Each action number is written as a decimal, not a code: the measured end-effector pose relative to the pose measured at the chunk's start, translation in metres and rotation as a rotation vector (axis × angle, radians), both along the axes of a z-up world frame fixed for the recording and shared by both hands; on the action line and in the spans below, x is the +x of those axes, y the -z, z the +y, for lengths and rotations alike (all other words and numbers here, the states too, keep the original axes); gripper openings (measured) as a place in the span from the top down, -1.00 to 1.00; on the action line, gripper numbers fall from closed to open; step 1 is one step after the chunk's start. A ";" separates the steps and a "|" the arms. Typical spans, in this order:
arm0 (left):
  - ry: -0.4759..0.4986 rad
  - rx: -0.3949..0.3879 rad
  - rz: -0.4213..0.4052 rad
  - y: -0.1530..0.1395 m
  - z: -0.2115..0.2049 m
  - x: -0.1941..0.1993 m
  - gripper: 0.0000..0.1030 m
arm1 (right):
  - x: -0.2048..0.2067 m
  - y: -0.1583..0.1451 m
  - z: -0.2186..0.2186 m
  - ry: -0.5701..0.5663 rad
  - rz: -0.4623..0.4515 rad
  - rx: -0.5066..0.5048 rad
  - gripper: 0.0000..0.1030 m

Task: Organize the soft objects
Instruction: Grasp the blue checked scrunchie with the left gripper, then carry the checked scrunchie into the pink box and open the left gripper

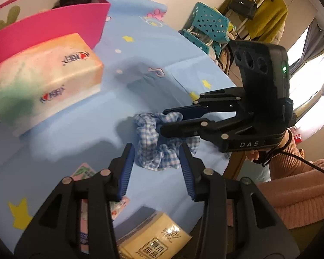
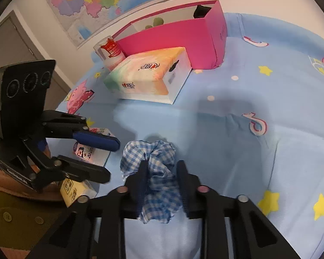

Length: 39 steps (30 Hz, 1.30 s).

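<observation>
Gingham scrunchie (image 2: 155,172) lay bunched on the blue bed sheet (image 2: 248,151), pinched between the nearly closed pads of the right gripper (image 2: 162,179), while the left gripper (image 1: 156,161), part open and empty, hovered just beside it.

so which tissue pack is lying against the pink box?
The large pastel rainbow tissue pack, lying against the open pink cardboard box. The small yellow tissue pack and small white cartoon-print pack lie apart, near the table's edge.
</observation>
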<state>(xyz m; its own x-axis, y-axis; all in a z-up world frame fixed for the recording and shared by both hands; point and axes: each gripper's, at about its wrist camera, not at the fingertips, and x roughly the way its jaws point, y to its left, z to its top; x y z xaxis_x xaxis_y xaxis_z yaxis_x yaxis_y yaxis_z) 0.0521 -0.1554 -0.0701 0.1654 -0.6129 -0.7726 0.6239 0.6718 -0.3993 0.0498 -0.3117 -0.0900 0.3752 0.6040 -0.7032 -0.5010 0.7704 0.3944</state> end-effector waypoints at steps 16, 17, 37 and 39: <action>-0.057 -0.053 0.005 -0.008 0.007 0.016 0.23 | 0.002 -0.053 0.003 -0.026 -0.139 0.119 0.74; -0.063 -0.059 -0.007 -0.012 0.008 0.017 0.30 | 0.004 -0.057 0.004 -0.029 -0.153 0.120 0.74; -0.294 -0.018 -0.191 -0.098 0.027 0.123 0.35 | 0.110 -0.151 0.022 -0.042 -0.382 0.156 0.74; -0.320 -0.004 -0.193 -0.099 0.027 0.135 0.35 | 0.124 -0.151 0.024 -0.043 -0.369 0.164 0.74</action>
<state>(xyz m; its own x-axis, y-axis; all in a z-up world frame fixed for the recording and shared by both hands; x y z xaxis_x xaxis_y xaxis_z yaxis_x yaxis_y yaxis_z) 0.1869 -0.1283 0.0287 0.4915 -0.5099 -0.7060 0.4468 0.8435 -0.2981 0.1737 -0.2873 0.0609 0.5558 0.7179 -0.4192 -0.6625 0.6871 0.2983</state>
